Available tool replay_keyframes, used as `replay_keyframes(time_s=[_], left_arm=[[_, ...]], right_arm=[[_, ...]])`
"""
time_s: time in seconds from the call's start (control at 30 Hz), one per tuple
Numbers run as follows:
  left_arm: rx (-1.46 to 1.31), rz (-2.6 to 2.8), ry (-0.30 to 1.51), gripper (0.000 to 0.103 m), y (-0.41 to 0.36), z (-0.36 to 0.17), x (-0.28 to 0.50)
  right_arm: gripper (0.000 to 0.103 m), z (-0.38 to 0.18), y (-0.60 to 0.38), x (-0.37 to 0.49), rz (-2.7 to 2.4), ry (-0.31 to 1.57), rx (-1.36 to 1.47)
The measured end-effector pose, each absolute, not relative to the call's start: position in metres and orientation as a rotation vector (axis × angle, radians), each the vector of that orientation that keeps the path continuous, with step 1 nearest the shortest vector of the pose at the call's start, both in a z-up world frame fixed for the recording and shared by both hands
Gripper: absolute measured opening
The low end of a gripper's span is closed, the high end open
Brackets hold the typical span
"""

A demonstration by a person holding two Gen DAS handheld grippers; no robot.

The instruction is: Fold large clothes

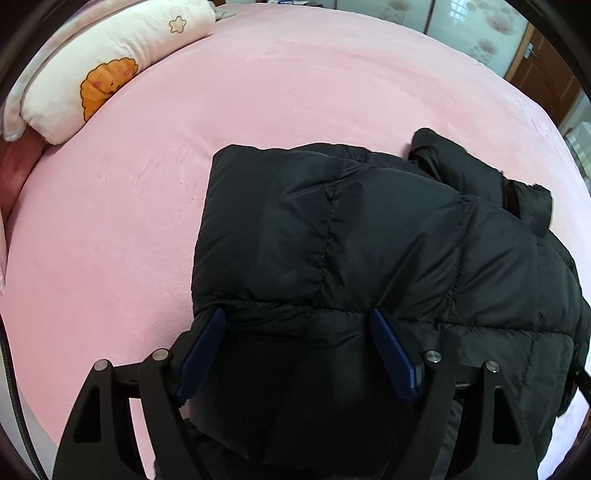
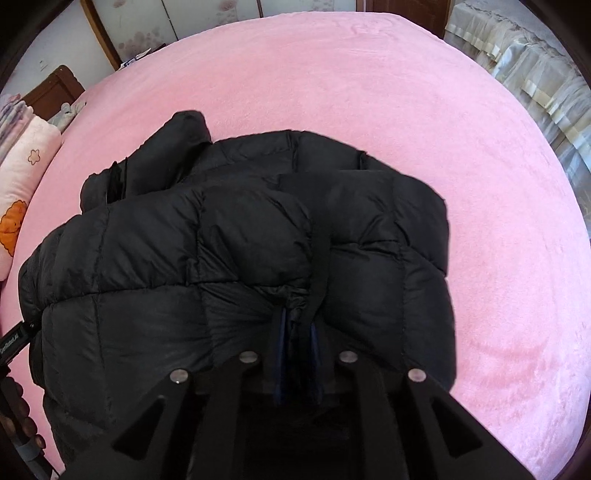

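Observation:
A black quilted puffer jacket [image 1: 369, 240] lies bunched and partly folded on a pink bed [image 1: 258, 92]. My left gripper [image 1: 299, 317] is open, its blue pads [image 1: 205, 350] set wide apart with the jacket's near edge lying between them. In the right wrist view the same jacket [image 2: 240, 240] fills the middle. My right gripper [image 2: 299, 325] is shut on a pinch of the jacket's near edge, with fabric puckered around the blue pads [image 2: 282, 332]. The collar end sticks out at the far side [image 2: 184, 133].
A white plush pillow with an orange figure [image 1: 103, 70] lies at the bed's far left, also in the right wrist view [image 2: 18, 199]. Wardrobe doors [image 1: 461, 26] and a wooden door stand beyond the bed. Pale curtains [image 2: 535, 74] hang at right.

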State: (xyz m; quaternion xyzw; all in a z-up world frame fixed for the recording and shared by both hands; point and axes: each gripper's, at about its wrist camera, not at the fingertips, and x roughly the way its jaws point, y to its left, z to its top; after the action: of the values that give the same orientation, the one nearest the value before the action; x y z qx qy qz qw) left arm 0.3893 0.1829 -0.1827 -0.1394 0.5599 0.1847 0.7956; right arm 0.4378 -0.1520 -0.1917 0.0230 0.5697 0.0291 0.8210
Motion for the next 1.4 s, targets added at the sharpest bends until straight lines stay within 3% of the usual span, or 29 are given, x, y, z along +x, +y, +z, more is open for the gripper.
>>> replay_keyframes(time_s=[0.37,0.6,0.87,1.4], left_arm=[[-0.282,0.320,1.076,0.080,0.150,-0.144,0.363],[-0.215,0.264,1.105,0.080,0.115,-0.165,0.377],[-0.178,0.242,1.132,0.082,0.114,-0.174,0.379],[-0.263,0.221,1.050,0.082,0.104,-0.086,0.332]], right_arm=[[0.018,-0.120,-0.113,0.410,0.094,0.953,-0.010],[0.018,-0.161,-0.044,0.424,0.316,1.020,-0.080],[0.015,-0.181,-0.104,0.425,0.116,1.078,-0.085],[0.018,-0.100,-0.138,0.365,0.207,1.022,0.131]])
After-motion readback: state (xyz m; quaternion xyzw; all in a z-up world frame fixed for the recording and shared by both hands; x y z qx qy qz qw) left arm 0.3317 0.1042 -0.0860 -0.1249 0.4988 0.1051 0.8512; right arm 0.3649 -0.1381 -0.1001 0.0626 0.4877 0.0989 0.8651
